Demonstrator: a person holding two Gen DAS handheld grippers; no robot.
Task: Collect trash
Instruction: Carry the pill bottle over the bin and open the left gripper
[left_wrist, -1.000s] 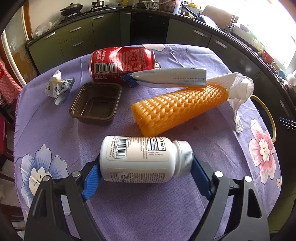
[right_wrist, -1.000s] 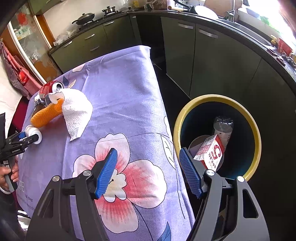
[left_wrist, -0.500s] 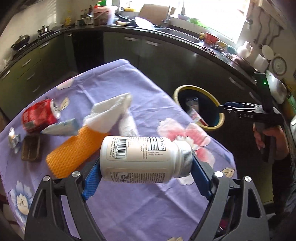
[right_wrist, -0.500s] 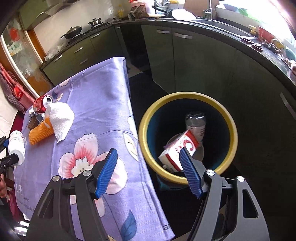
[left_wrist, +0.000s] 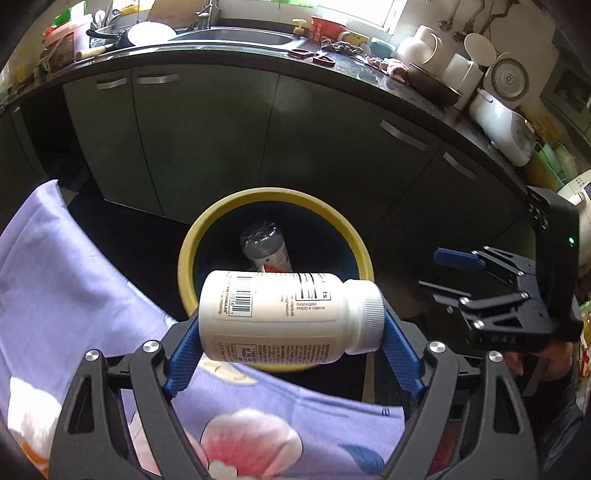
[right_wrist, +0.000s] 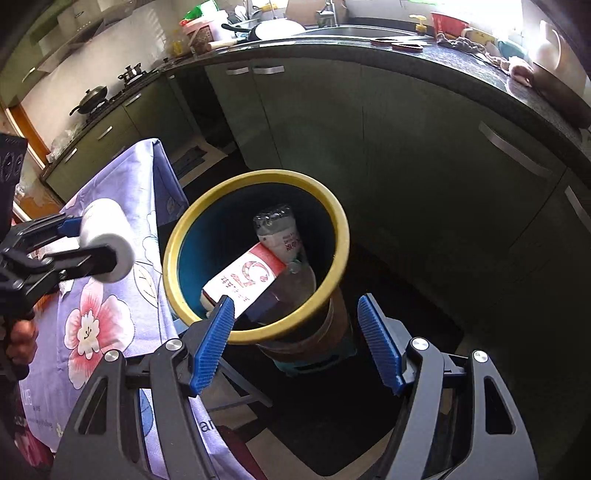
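The table (left_wrist: 66, 280), draped in a purple flowered cloth, ends just beside the yellow-rimmed trash bin (left_wrist: 364, 254), which stands on the floor below the table edge. Inside the bin lie 2 items already: a clear plastic bottle (right_wrist: 279, 230) and a red-and-white carton (right_wrist: 245, 277) leaning across it.

The left gripper (left_wrist: 291, 345) has its jaws clamped end to end on the white pill bottle (left_wrist: 284, 314), one pad on the base and one on the cap, with the bottle lying sideways in the air. In the right wrist view the bottle appears above the cloth beside the near rim, not yet over the opening. The right gripper (right_wrist: 295, 341) hangs over the bin with its jaws wide apart and nothing between them.

The main risk, as I judge it, is letting go too early: the bottle would strike the rim or the table edge and bounce to the floor. The end-to-end hold on a smooth round cap could also slip, letting the bottle pivot out. A lesser risk is the bottle landing on the tilted carton and rolling back toward the rim.
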